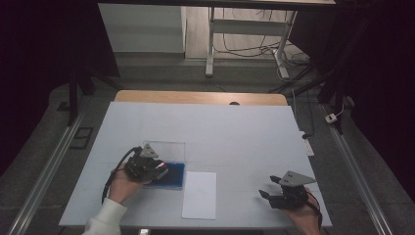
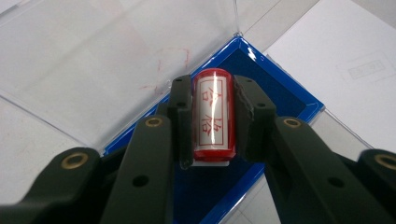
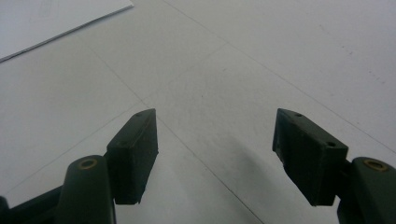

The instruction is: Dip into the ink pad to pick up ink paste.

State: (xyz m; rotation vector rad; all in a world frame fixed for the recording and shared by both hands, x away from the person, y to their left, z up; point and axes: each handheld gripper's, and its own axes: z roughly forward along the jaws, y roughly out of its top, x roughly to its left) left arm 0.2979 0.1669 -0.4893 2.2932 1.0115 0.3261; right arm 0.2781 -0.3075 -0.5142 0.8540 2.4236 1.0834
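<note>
Clamped between the pads of the left gripper (image 2: 212,119), a red cylindrical stamp (image 2: 214,114) is seen above the blue ink-pad tray (image 2: 299,100); its lower end is cut off by the jaws, and the red characters on its white label are hard to read. Its long axis runs along the jaws, pointing away from the camera. Beyond, the clear hinged lid (image 2: 116,56) is laid open on the table (image 1: 244,132), with a white sheet (image 1: 199,195) beside the tray. The right gripper (image 3: 215,156) is held unclenched, nothing between its jaws.
</note>
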